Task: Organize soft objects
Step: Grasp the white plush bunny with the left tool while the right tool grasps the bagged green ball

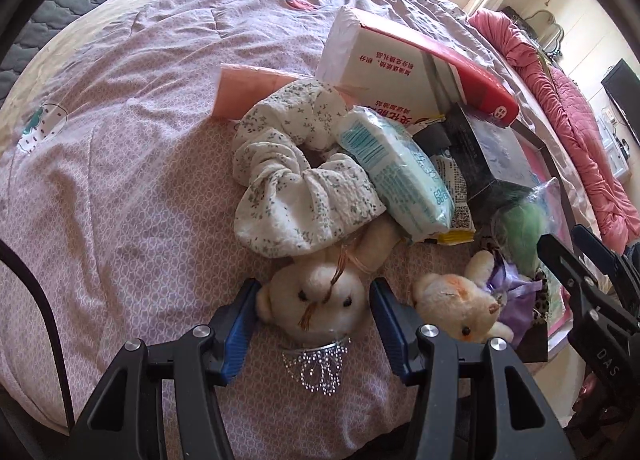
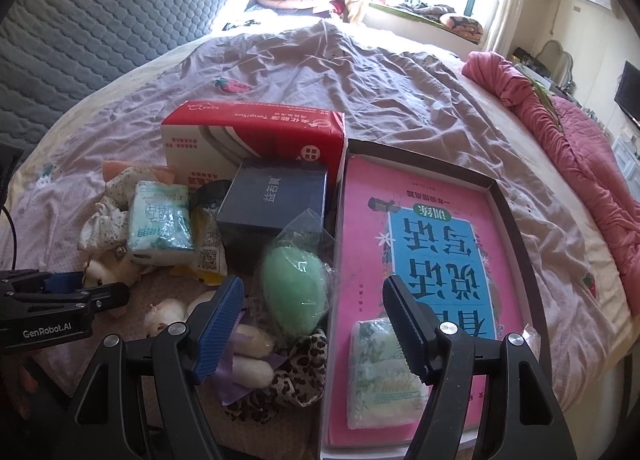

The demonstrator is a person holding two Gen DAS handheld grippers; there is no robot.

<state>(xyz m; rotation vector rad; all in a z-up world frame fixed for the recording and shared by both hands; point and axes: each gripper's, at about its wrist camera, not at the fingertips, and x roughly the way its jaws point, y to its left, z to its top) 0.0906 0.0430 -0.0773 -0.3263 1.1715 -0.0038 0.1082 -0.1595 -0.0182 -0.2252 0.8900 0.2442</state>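
A cream plush toy (image 1: pixel 320 300) with a rhinestone crown lies face up on the bed. My left gripper (image 1: pixel 314 324) is open, its blue pads on either side of the toy's head without squeezing it. A second small plush (image 1: pixel 460 308) with a purple ribbon lies just to its right. A floral fabric scrunchie (image 1: pixel 296 180) and a tissue pack (image 1: pixel 396 176) lie beyond. My right gripper (image 2: pixel 314 326) is open and holds nothing; it hangs over a bagged green sponge (image 2: pixel 296 288) and a leopard-print cloth (image 2: pixel 296 376).
A shallow dark-rimmed box (image 2: pixel 516 236) holds a pink book (image 2: pixel 420 240) and a flowered tissue pack (image 2: pixel 384 372). A red-and-white tissue box (image 2: pixel 256 140) and a dark box (image 2: pixel 272 200) stand behind the pile. A pink blanket (image 2: pixel 560 132) lies along the bed's right side.
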